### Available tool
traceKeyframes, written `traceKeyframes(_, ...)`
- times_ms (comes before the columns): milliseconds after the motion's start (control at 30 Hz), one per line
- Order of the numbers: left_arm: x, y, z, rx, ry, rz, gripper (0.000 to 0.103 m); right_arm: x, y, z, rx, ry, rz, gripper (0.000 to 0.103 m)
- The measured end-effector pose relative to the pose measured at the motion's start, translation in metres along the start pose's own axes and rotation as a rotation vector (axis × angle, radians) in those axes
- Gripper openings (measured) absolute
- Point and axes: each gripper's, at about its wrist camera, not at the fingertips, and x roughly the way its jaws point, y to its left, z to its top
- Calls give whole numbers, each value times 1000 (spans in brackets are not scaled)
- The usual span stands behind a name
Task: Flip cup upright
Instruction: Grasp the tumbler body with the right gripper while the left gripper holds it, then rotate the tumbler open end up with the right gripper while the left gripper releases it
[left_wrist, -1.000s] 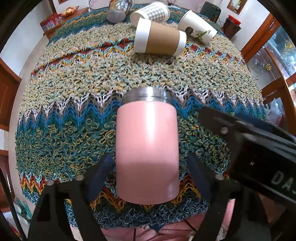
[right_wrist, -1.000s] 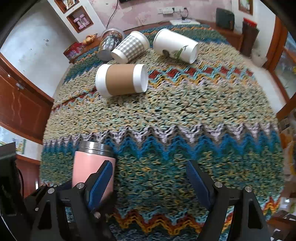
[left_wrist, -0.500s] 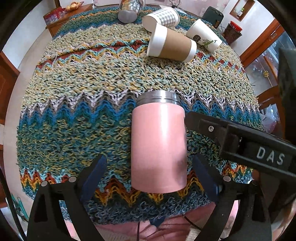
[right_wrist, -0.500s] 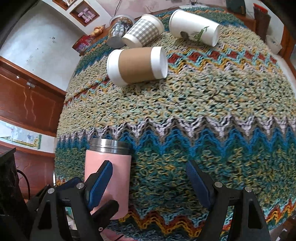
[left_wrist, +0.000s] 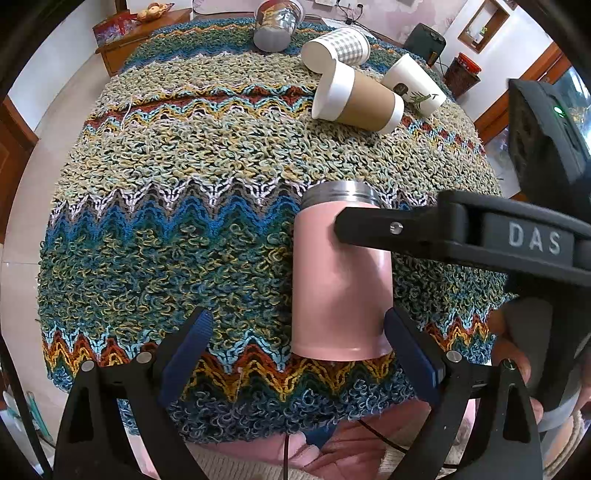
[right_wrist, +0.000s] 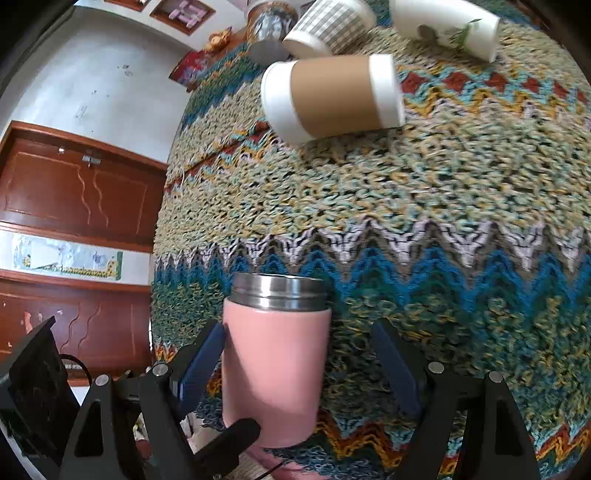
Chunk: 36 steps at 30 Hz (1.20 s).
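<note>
A pink cup with a steel rim (left_wrist: 341, 280) lies on its side on the knitted cloth near the front edge, rim pointing away; it also shows in the right wrist view (right_wrist: 275, 365). My left gripper (left_wrist: 297, 354) is open; the cup lies by its right finger, which overlaps the cup's base edge. My right gripper (right_wrist: 297, 369) is open around the cup's base end, with its left finger (right_wrist: 201, 363) against the cup's side. One black right finger crosses in front of the cup in the left wrist view (left_wrist: 424, 230).
Several paper cups lie on their sides at the far end: a brown-sleeved one (left_wrist: 356, 99), a checked one (left_wrist: 338, 50), a white one with a leaf print (left_wrist: 413, 88). A patterned tin (left_wrist: 277, 22) lies behind them. The cloth's front edge (left_wrist: 295, 417) is close.
The right gripper has moved left and closer, so the pink cup now lies between its fingers. The left gripper has shifted left, and the cup has gone from centred to beside its right finger.
</note>
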Motion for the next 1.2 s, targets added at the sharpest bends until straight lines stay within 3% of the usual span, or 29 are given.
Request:
traceKeyframes(333, -11, 9, -4, -20, -14, -20, 95, 60, 26, 24, -9, 129, -42, 82)
traceKeyframes(667, -17, 11, -6, -17, -15, -28, 95, 74, 35, 42, -42, 197, -73, 82)
traceKeyframes(833, -14, 7, -5, -20, -16, -21, 95, 82, 47, 43, -96, 242, -116, 71)
traceKeyframes(1000, -13, 6, -5, -21, -17, -22, 95, 81, 55, 40, -129, 205, -126, 70)
traceKeyframes(1200, -17, -1, -5, -5, -35, -17, 95, 52, 57, 38, -171, 42, -149, 70)
